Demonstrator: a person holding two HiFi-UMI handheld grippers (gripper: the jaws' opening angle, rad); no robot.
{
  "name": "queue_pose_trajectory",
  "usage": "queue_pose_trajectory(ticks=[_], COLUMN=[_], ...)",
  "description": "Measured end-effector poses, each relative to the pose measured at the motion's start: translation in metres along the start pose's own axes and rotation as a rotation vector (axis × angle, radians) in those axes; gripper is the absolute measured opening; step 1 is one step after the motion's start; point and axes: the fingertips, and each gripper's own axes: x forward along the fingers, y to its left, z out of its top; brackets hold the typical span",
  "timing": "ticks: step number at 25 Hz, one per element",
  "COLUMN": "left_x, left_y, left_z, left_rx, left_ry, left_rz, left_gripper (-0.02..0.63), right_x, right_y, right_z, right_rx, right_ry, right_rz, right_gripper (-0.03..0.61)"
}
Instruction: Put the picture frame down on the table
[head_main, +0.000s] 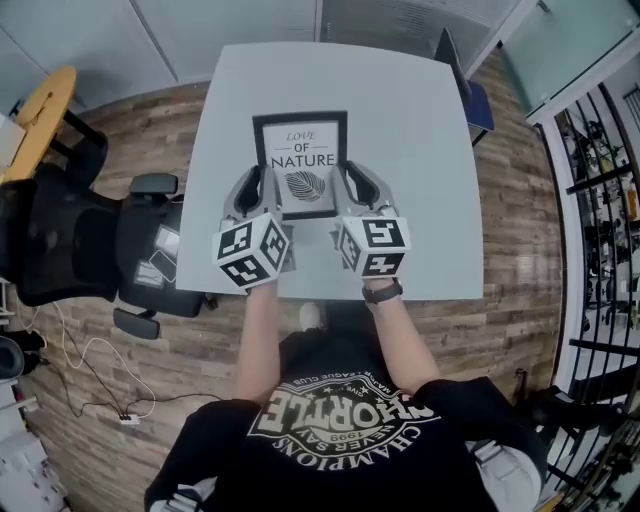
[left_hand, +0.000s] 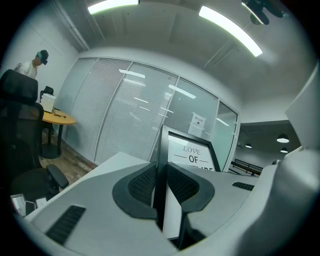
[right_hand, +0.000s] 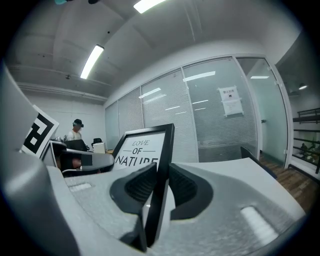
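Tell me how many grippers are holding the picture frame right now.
2. The left gripper is clamped on the left edge of the picture frame; the right gripper is clamped on its right edge.

We lose the picture frame's lower corners in the head view, at five and seven o'clock of its face, beneath the right gripper and left gripper, and in the left gripper view a jaw cuts off its last printed line.

Right gripper clamping black picture frame edge; frame standing tilted over grey table; person sitting far left.
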Motion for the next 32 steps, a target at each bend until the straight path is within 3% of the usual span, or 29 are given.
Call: queue_pose_trajectory(ticks=[17, 32], left_x=[0.108, 0.168], left_y=[0.086, 0.13], left_z=[-0.058, -0.128], left_rx=[-0.09, -0.159], left_ry=[0.154, 0.294], left_rz=[0.141, 0.211], left_gripper=[0.071, 0.071], right_x=[0.14, 0.208], right_y=[-0.022, -0.047], right_z=[-0.078, -0.157], right_rx=[0.024, 0.075], right_ry=[0.226, 0.412], right_rz=[0.088, 0.103], right_gripper=[0.075, 0.075])
